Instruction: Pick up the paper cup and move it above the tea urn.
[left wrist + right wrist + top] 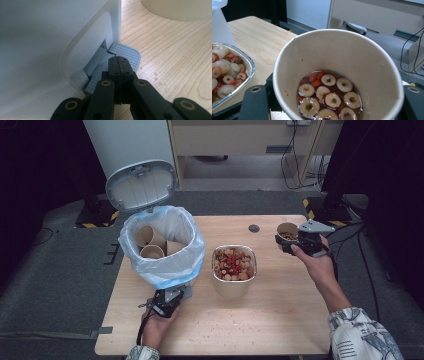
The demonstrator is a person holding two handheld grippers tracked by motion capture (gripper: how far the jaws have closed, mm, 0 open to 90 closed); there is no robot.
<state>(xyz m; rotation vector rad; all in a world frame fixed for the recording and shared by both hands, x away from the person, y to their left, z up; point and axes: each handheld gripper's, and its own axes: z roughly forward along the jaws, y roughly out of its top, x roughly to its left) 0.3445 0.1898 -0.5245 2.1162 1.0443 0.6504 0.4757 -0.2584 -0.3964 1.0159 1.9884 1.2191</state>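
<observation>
My left gripper (119, 65), jaws clenched, presses the bin pedal (126, 53) while my right gripper (300, 242) grasps the paper cup (342, 75) right of the foil tray (252, 270), likely emptied next.

left hand-held gripper (119, 61) jaws closed, low; right hand-held gripper (292, 242) raised, clamped.

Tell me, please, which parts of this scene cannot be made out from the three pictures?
- Right gripper jaw tips: in the right gripper view the paper cup covers them.
- Bin bottom: in the high view the cups inside it and the liner hide it.
- Pedal contact: in the left gripper view the shut left gripper covers where it meets the pedal.
- Foil tray: cut off by the right gripper view's left edge.
</observation>
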